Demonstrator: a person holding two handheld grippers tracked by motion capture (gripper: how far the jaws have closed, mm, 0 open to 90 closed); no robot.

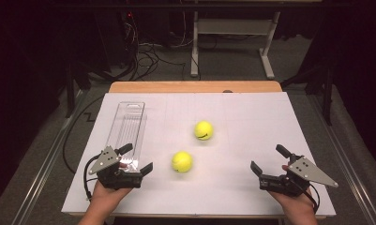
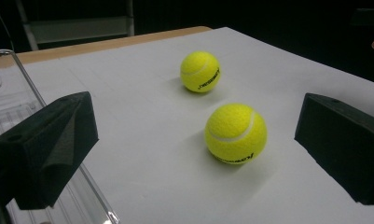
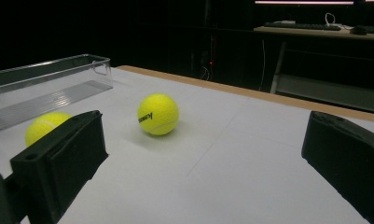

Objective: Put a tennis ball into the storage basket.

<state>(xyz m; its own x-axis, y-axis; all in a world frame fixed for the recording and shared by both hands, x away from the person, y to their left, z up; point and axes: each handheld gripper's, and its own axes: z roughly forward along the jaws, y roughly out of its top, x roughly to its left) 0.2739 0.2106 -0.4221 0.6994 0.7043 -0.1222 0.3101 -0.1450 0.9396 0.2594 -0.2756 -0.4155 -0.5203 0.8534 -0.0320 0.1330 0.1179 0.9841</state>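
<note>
Left gripper [image 1: 138, 161] at 7 o'clock, right gripper [image 1: 268, 161] at 5 o'clock: both gaping, empty. Near tennis ball [image 1: 182, 161] centre; far tennis ball [image 1: 203, 130] toward 12; clear tray [image 1: 127, 129] at 9.

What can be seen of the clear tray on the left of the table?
The tray is a long, narrow, open-topped box of clear, hard-looking plastic with low walls, a ribbed floor and a hang tab with a cut-out at its far end. It is empty and lies flat on the white sheet, lengthwise from near to far. Its near end sits right at the left tongs, whose jaws stand open; whether they touch it I cannot tell. Both balls lie apart from it.
</note>
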